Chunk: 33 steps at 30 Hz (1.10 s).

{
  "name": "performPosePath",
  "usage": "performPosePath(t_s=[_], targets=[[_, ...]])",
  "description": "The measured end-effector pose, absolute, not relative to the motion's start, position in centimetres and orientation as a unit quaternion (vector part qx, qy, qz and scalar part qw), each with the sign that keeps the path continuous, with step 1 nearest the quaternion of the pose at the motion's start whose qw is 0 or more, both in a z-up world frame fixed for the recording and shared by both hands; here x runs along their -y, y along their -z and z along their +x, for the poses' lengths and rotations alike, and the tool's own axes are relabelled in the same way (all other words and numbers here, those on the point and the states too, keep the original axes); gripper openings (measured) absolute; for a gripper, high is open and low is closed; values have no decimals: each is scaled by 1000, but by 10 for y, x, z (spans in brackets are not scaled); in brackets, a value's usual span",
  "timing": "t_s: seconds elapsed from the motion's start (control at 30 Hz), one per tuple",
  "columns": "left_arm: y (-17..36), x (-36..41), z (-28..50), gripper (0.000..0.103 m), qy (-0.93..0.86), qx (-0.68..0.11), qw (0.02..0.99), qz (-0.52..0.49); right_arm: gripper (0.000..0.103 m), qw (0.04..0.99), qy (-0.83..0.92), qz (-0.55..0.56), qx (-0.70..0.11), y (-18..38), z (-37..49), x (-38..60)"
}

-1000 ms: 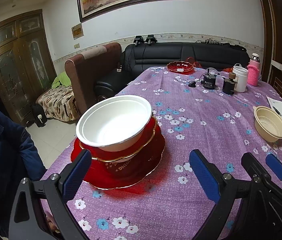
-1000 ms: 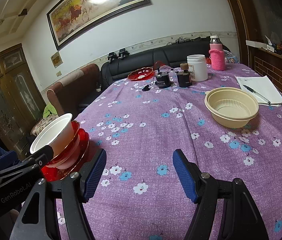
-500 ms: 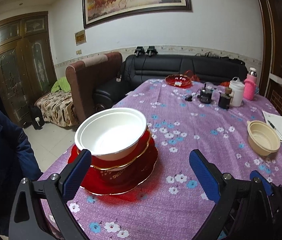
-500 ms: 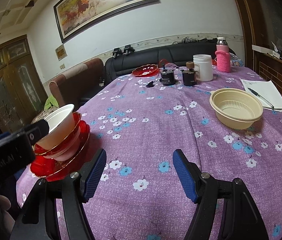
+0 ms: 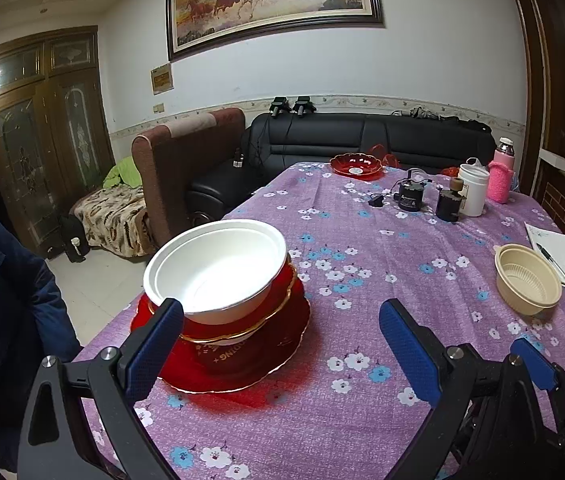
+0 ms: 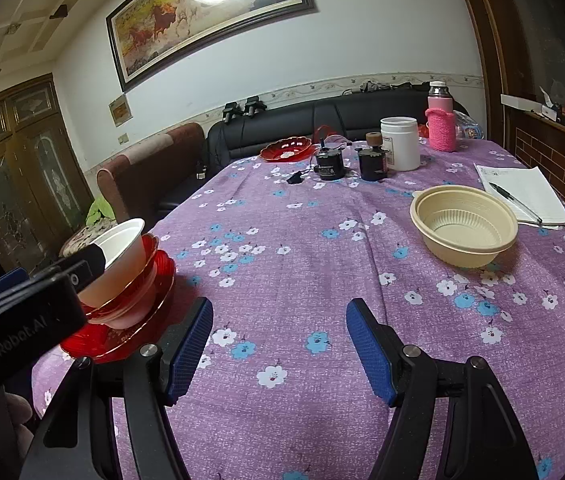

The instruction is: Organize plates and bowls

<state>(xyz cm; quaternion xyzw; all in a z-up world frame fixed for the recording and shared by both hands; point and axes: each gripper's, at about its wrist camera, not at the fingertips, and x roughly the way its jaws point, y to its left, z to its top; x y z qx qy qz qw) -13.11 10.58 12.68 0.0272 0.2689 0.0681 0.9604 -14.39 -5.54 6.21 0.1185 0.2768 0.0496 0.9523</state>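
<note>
A white bowl (image 5: 218,268) sits in a red gold-rimmed bowl on a large red plate (image 5: 250,356) at the table's left edge; the stack also shows in the right wrist view (image 6: 122,264). A beige plastic bowl (image 5: 526,284) stands at the right, also in the right wrist view (image 6: 462,224). A red dish (image 5: 356,165) sits at the far end. My left gripper (image 5: 278,344) is open and empty, just short of the stack. My right gripper (image 6: 278,348) is open and empty over bare cloth between stack and beige bowl.
A purple flowered cloth (image 6: 302,240) covers the table. A notepad with pen (image 6: 522,192) lies at the right edge. Two dark jars (image 6: 372,162), a white jar (image 6: 400,142) and a pink flask (image 6: 440,120) stand at the far end. A sofa and an armchair stand beyond.
Both grippers have drawn back and tilted up, so the stack and table look farther off. Both stay open and empty. The dishes have not moved.
</note>
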Motion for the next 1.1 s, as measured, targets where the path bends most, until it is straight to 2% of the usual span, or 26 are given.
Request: performPosePath(t_s=[0.47, 0.93, 1.1], targets=[[-118, -98, -122, 98, -56, -290, 954, 44, 76, 955, -36, 98, -278, -68, -146, 60], [-125, -47, -101, 98, -15, -281, 955, 92, 79, 957, 52, 111, -262, -85, -141, 139], [-129, -31, -85, 98, 33, -304, 949, 81, 79, 945, 124, 85, -291, -81, -116, 179]])
